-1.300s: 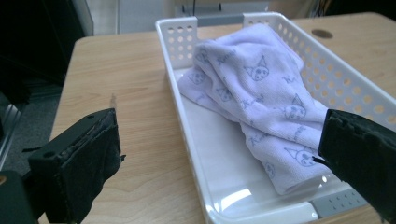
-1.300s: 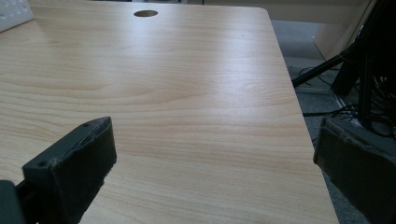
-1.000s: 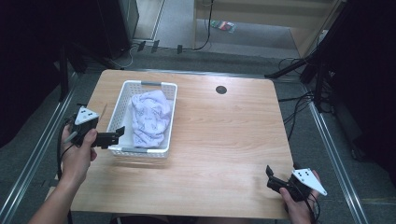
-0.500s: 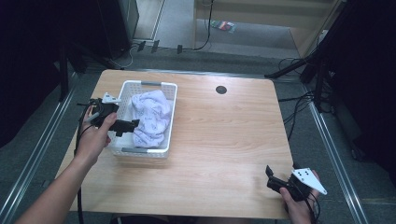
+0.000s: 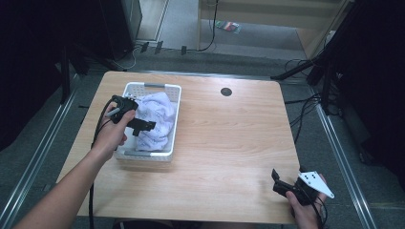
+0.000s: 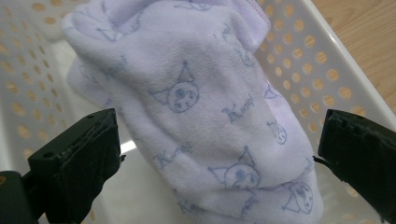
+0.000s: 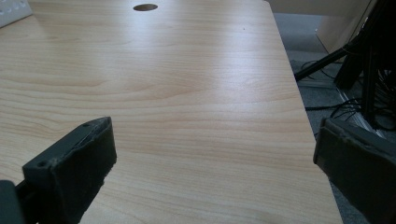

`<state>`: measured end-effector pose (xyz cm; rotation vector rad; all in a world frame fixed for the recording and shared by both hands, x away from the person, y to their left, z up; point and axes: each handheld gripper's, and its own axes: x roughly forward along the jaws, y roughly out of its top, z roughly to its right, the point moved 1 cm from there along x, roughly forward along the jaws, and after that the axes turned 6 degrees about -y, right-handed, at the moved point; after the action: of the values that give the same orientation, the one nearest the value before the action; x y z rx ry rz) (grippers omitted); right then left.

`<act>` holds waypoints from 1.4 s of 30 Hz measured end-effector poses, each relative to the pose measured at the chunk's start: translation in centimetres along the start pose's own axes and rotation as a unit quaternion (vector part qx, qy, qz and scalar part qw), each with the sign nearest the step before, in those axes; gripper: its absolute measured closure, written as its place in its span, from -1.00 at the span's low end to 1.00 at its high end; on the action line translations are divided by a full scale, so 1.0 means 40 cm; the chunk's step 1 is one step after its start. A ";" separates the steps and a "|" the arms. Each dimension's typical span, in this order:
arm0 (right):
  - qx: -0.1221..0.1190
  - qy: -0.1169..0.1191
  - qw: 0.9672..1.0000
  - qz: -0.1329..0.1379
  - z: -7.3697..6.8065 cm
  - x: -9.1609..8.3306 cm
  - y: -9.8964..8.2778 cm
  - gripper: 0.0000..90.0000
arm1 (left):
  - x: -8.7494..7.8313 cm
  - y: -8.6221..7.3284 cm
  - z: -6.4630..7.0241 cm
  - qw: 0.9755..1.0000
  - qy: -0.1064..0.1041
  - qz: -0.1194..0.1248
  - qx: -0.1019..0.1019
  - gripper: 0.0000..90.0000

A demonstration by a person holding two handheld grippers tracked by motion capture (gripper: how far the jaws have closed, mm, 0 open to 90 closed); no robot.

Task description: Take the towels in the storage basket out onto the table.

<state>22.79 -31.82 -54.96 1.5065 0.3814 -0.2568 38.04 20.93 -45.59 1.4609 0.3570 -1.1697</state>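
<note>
The white perforated basket point(image 5: 165, 125) stood on the left half of the wooden table point(image 5: 229, 143), and its four walls hemmed in any sideways approach to the lilac printed cloth point(image 5: 155, 119) bunched inside; the way in lay open from above. The left gripper point(image 6: 219, 158) hung over the cloth with jaws spread wide, the cloth rising between them. Right of the basket the tabletop lay bare up to the cable hole point(image 5: 226, 91). The right gripper point(image 5: 282, 183) sat at the near right corner, jaws apart, well clear of the basket.
</note>
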 end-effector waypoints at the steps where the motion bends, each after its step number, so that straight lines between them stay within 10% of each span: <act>1: 0.000 0.000 1.000 0.000 0.000 0.000 0.000 -1.00 | 0.004 0.004 -0.001 1.000 0.003 0.000 -0.002 -1.00; 13: 0.004 0.001 1.000 -0.003 0.002 0.001 0.000 -1.00 | 0.074 0.031 -0.020 0.996 0.018 -0.032 -0.075 -1.00; 28: 0.004 0.000 1.000 -0.006 0.001 0.002 0.001 -1.00 | 0.161 0.035 -0.015 0.989 0.050 -0.109 -0.084 -1.00; 42: 0.004 -0.002 1.000 -0.008 0.001 0.003 0.001 -1.00 | 0.221 0.016 -0.037 0.982 0.015 -0.154 -0.105 -0.96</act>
<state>22.93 -31.85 -54.98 1.5120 0.3896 -0.2741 43.20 18.60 -52.56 1.2679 0.7258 -1.3125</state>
